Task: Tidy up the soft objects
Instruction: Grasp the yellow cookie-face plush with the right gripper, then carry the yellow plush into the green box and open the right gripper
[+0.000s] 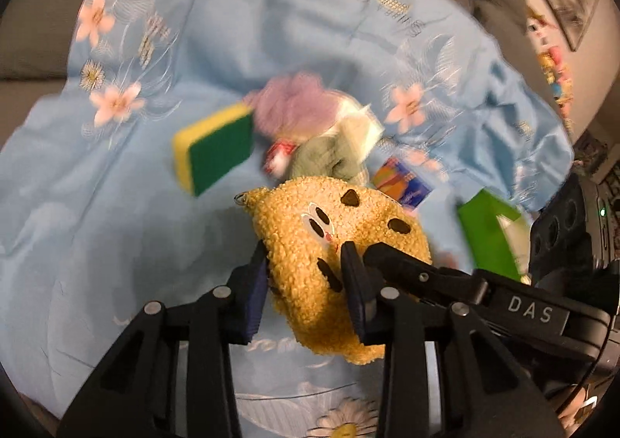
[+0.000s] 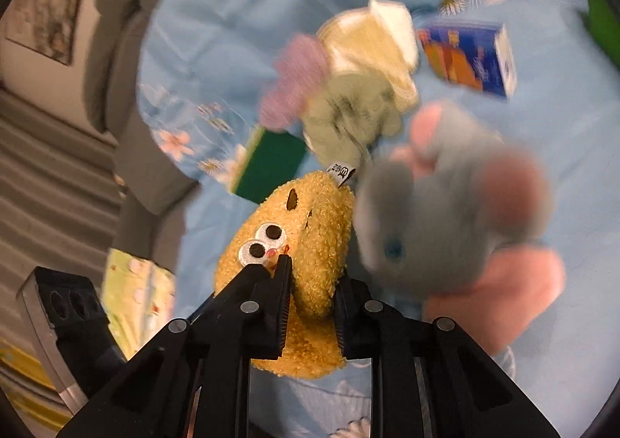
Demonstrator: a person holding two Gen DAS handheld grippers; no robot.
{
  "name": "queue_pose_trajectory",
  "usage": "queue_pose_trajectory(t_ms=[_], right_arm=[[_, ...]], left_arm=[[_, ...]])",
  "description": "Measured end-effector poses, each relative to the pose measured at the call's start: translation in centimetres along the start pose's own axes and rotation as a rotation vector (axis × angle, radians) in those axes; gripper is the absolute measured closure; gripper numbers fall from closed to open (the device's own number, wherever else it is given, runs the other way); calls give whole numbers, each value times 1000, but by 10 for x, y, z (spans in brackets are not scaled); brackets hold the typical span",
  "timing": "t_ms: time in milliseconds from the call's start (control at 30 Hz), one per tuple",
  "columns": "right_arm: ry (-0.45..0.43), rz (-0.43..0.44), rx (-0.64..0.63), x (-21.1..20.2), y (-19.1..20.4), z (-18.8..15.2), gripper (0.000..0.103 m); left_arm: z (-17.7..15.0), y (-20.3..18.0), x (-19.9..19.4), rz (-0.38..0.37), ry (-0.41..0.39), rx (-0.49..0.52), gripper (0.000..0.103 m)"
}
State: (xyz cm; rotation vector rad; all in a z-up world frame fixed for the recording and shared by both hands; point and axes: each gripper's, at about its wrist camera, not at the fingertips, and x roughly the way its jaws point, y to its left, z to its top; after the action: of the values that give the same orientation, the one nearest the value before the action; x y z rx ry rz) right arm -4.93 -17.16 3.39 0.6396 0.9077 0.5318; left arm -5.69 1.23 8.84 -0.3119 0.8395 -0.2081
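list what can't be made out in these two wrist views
- Left wrist view: the purple and grey-green soft things behind the sponge are motion-blurred; what they are is unclear.
- Right wrist view: the grey and pink plush is blurred.
- Both views: the yellow plush's underside is hidden by the gripper fingers.

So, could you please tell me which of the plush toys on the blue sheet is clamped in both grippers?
The yellow curly plush with googly eyes; the grey-and-pink plush beside it lies free.
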Motion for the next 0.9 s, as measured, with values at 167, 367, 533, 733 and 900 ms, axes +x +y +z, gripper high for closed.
queue_pose_trajectory(t_ms=[167,367,533,733,900], right_arm=[[-130,27,-32,-53,8,13,80],[-284,-18,-28,-112,-6,27,80],[-414,-80,11,-160,-29,38,80],[-529,-167,103,-202,-78,49,80],[-572,-256,225,-220,-123,56,80]], left_arm=[[16,-35,-18,-57,-71,63,70],[21,-93,-19,-124,-106,168,70],[27,-146,-6,-199,-106,245,70],[27,-212,36,-283,-36,285,70],[21,-254,75,-333,39,330,71]])
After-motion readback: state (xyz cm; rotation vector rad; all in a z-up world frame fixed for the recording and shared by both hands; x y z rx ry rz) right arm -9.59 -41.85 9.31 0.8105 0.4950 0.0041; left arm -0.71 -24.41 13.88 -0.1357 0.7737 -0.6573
